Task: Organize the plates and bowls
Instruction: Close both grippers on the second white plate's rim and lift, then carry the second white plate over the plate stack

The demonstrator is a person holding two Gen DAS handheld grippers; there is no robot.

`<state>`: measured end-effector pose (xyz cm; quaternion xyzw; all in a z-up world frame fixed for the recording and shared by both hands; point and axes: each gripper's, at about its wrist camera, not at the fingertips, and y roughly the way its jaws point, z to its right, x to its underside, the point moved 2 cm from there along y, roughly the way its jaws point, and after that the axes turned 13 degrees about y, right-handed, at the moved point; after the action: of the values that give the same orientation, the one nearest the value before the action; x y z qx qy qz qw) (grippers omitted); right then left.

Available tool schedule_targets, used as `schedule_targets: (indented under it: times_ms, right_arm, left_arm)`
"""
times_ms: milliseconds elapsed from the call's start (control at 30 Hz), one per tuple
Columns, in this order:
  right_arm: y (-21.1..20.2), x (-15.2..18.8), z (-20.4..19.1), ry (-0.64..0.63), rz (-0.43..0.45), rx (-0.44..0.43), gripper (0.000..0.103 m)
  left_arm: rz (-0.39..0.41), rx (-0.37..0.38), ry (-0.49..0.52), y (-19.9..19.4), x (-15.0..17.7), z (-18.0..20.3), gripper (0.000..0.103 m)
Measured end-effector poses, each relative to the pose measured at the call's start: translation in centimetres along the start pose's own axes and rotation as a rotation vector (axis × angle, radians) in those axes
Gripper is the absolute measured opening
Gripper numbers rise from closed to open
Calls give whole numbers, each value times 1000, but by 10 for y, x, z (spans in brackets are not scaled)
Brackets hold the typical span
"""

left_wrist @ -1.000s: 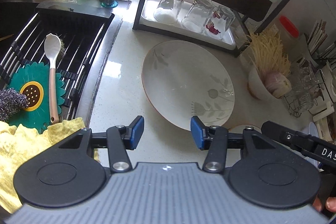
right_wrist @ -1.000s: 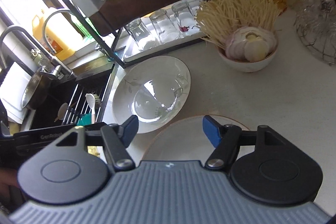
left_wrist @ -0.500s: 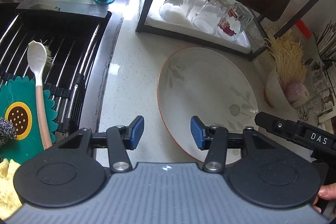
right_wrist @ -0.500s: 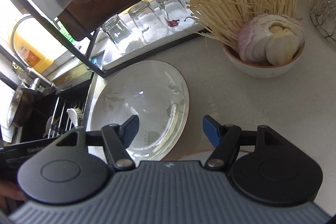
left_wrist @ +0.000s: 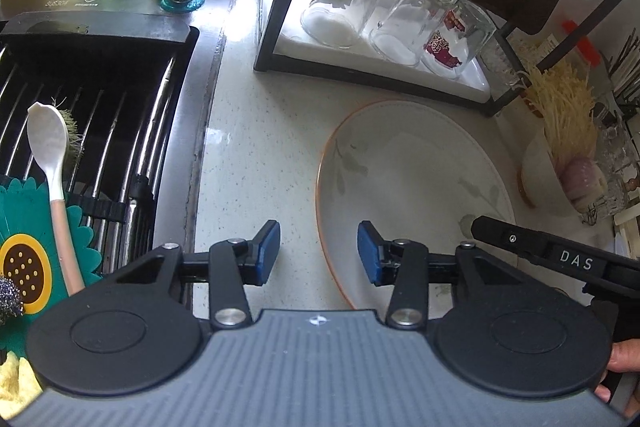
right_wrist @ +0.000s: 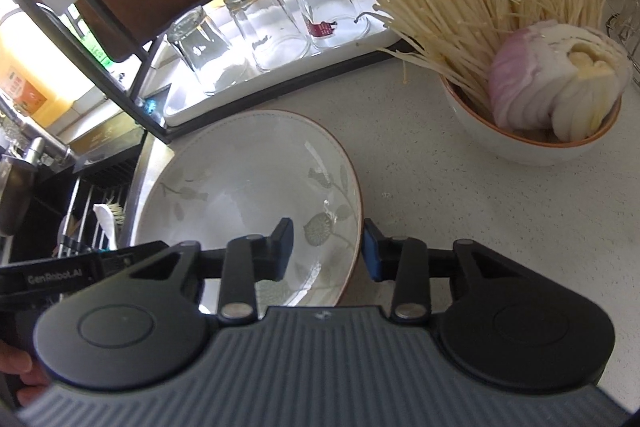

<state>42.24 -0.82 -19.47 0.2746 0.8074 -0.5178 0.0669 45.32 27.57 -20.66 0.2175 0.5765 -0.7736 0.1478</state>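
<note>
Both jaws closing, neither gripping yet. Right gripper [right_wrist: 326,251] straddles the near-right rim of the plate [right_wrist: 240,183]; left gripper [left_wrist: 318,253] straddles its near-left rim. Plate flat on counter [right_wrist: 440,195], rack [right_wrist: 280,83] beyond. Right sits slightly better.

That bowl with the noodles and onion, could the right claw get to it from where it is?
Probably yes. The bowl sits on open counter ahead and to the right of the right claw, nothing between. But the claw's jaws straddle the plate's rim and are closing.
</note>
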Motion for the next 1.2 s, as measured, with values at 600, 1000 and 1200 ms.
schedule_targets:
  times_ms: [600, 1000, 1200]
  right_arm:
    - [2, 2, -4, -9, -23, -26, 21]
    - [-35, 3, -7, -17, 31, -62, 21]
    - [-60, 6, -1, -3, 60, -78, 21]
  left_arm:
    - [-35, 6, 86, 3, -11, -3, 23]
    - [2, 22, 131, -35, -16, 16, 23]
    - [34, 31, 133, -59, -12, 34, 23]
